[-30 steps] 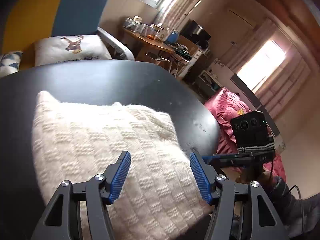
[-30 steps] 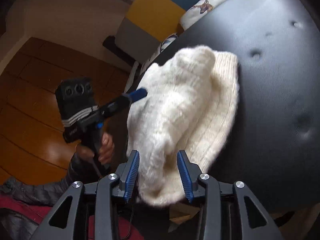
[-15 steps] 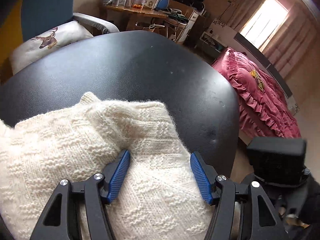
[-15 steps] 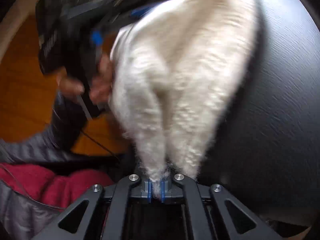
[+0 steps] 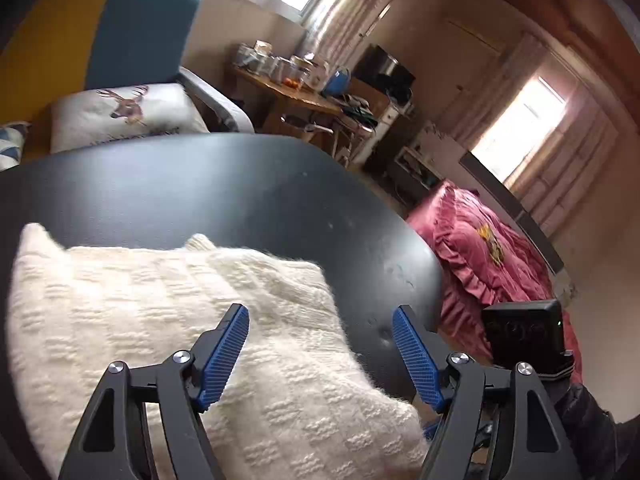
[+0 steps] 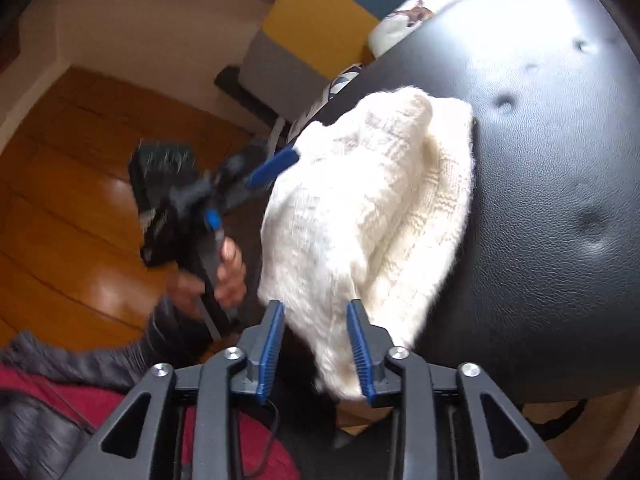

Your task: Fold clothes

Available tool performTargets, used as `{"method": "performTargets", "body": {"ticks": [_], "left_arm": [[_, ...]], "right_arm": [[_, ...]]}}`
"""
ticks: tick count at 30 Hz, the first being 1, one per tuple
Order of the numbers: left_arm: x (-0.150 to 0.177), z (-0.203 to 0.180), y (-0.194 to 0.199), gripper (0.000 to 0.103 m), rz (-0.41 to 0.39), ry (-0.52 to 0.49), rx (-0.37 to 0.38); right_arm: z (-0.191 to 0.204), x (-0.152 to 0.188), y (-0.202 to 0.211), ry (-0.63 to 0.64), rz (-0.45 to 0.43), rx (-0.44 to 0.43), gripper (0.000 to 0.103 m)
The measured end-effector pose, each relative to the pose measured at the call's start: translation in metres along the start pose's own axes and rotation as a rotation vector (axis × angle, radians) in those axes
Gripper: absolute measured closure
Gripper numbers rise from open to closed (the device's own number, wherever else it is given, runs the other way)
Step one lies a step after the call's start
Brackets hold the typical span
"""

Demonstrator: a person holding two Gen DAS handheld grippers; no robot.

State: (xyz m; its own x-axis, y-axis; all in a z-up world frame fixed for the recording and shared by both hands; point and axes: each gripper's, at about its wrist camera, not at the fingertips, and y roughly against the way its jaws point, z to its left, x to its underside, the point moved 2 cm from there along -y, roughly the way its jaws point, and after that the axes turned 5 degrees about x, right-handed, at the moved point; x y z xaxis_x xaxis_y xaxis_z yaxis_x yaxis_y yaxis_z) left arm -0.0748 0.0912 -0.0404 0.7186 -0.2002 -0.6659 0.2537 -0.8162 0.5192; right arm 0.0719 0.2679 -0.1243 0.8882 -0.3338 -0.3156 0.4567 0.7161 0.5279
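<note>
A cream knitted sweater (image 5: 160, 312) lies folded in a thick bundle on the black leather table (image 5: 200, 184). In the right wrist view the sweater (image 6: 372, 216) reaches the table's near edge and overhangs it a little. My left gripper (image 5: 320, 348) is open and empty, just above the sweater's near right corner. My right gripper (image 6: 316, 344) is open and empty, its jaws on either side of the overhanging end without closing on it. The left gripper also shows in the right wrist view (image 6: 276, 164), beside the sweater's left edge.
A yellow and blue armchair (image 5: 100, 36) with a deer cushion (image 5: 124, 112) stands behind the table. A cluttered wooden desk (image 5: 296, 88) is at the back. A pink bed (image 5: 488, 256) lies right of the table. The table surface (image 6: 560, 160) is dimpled.
My right gripper has opened and let go of the sweater's end, which has dropped back onto the bundle. My left gripper has drawn back slightly and stays open.
</note>
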Motion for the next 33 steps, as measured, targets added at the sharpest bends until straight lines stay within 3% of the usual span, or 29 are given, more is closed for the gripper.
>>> {"method": "performTargets", "body": {"ticks": [2,5,7,8,10,11,13,16,21,23,26,30,33], "left_arm": [[0.007,0.008,0.017,0.026,-0.021,0.015,-0.027],[0.022,0.018,0.035,0.026,-0.032,0.014,-0.073],[0.032,0.02,0.037,0.025,-0.027,-0.001,-0.089],[0.037,0.021,0.035,0.025,-0.015,-0.01,-0.098],[0.047,0.022,0.03,0.024,0.011,-0.026,-0.117],[0.052,0.022,0.026,0.022,0.029,-0.036,-0.122],[0.062,0.019,0.02,0.022,0.04,-0.062,-0.13],[0.07,0.009,0.015,0.017,0.034,-0.092,-0.154],[0.073,0.003,0.015,0.014,0.01,-0.12,-0.181],[0.068,0.007,0.025,0.014,-0.01,-0.068,-0.15],[0.057,0.021,0.055,0.014,-0.106,0.07,-0.096],[0.049,0.044,0.093,0.014,-0.21,0.15,-0.146],[0.042,0.054,0.107,0.014,-0.236,0.153,-0.171]], "right_arm": [[-0.01,-0.006,-0.016,-0.073,0.01,-0.017,0.062],[-0.014,-0.018,-0.035,-0.104,-0.059,-0.026,0.063],[-0.007,-0.025,-0.044,-0.071,-0.1,0.012,0.077],[0.001,-0.028,-0.045,-0.031,-0.106,0.083,0.082],[0.009,-0.028,-0.051,0.115,-0.081,0.39,0.087],[0.006,-0.025,-0.056,0.167,-0.066,0.475,0.084],[-0.002,-0.027,-0.055,0.156,-0.077,0.493,0.076],[-0.005,-0.029,-0.055,0.168,-0.094,0.497,0.073],[-0.012,-0.037,-0.041,0.089,-0.099,0.383,0.068],[0.006,-0.044,-0.029,0.17,-0.135,0.439,0.066],[0.04,-0.051,-0.018,0.298,-0.198,0.515,0.066],[0.092,-0.052,-0.045,0.48,-0.235,0.532,0.066],[0.105,-0.069,-0.075,0.543,-0.201,0.562,0.066]]}}
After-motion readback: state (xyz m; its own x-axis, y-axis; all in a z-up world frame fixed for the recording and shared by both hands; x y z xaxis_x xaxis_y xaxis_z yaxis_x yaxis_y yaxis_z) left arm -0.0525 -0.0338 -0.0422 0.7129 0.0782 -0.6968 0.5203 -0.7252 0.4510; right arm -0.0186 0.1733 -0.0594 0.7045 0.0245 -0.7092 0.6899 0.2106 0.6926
